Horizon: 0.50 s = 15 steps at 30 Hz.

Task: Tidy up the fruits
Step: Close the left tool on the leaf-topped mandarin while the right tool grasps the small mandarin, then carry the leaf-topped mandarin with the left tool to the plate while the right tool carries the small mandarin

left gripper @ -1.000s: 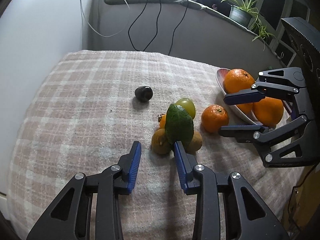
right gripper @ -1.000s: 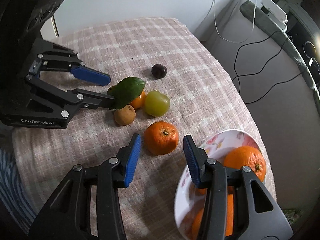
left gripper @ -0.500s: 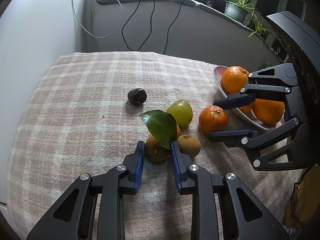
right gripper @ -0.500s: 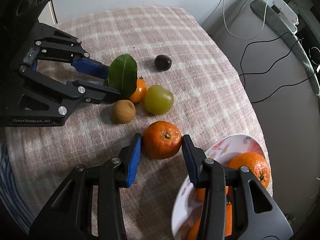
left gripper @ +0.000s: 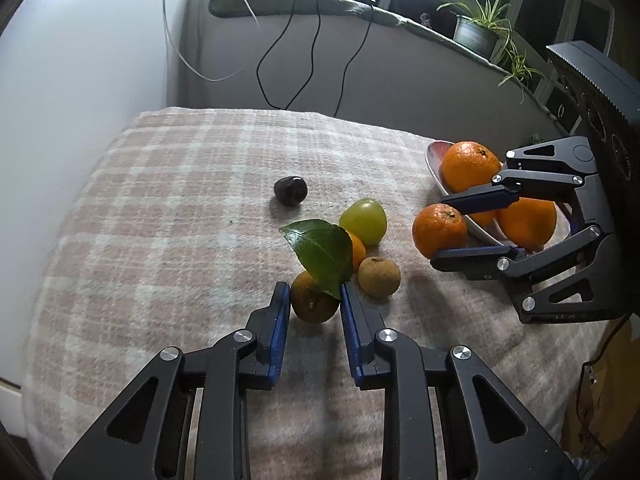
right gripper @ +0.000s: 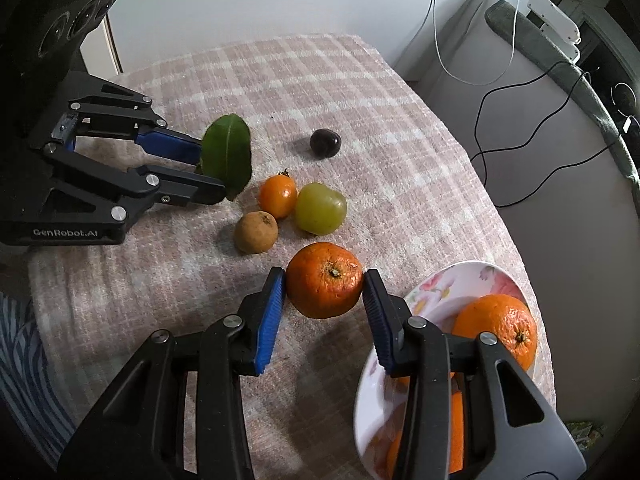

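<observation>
1. Left wrist view: left hand-held gripper (left gripper: 315,299) has its blue pads against both sides of a small brownish-orange fruit (left gripper: 314,299) with a green leaf (left gripper: 322,249) on its stem; the jaws stand narrow and closed on it. The fruit sits low over the checked blanket (left gripper: 168,216) covering the bench; whether it touches the blanket cannot be told.
2. Just beyond the leaf: a small orange kumquat-like fruit (left gripper: 357,249), a green grape-like fruit (left gripper: 364,221) and a brown longan-like fruit (left gripper: 379,276), clustered close together near the middle of the bench.
3. A dark plum-like fruit (left gripper: 291,190) lies apart from the cluster, toward the far edge.
4. Right wrist view: right hand-held gripper (right gripper: 324,294) is closed about halfway on a mandarin (right gripper: 325,279), both pads in contact with its sides. The mandarin is just beside the floral plate (right gripper: 448,284), outside its rim, toward the bench's right edge.
5. The plate holds an orange (right gripper: 496,326) near the rim, with more orange fruit partly hidden behind the gripper finger.
6. Background of the left wrist view: black cables (left gripper: 280,60) hang down a grey wall; a potted plant (left gripper: 476,32) stands on the ledge.
</observation>
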Available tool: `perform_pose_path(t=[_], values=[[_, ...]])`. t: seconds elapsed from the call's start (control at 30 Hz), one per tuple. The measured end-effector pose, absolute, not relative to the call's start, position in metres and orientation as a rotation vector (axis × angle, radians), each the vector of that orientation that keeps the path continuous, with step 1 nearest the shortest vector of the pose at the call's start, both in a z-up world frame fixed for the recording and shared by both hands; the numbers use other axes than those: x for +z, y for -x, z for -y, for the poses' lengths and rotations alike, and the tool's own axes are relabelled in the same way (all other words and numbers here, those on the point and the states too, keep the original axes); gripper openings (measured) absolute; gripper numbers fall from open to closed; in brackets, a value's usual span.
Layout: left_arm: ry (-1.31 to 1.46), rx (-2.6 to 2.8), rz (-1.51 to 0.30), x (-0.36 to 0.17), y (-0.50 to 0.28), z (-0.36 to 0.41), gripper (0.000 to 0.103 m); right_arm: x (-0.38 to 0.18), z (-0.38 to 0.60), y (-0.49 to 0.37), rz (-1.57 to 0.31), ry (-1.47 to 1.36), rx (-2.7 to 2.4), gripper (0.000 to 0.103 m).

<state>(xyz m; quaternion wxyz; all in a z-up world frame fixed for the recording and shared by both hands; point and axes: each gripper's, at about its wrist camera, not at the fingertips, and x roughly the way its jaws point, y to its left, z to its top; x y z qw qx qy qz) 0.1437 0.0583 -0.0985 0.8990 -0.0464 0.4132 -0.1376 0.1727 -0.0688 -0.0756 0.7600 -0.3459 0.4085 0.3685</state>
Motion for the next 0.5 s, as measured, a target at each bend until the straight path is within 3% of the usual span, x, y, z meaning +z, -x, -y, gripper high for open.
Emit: perform_pose_path(t=[0.5], values=[[0.111, -0.311, -0.788, -0.07, -0.131, -0.048, 0.024, -0.044, 0.097, -0.16, -0.837, 0.621, 0.809, 0.042]])
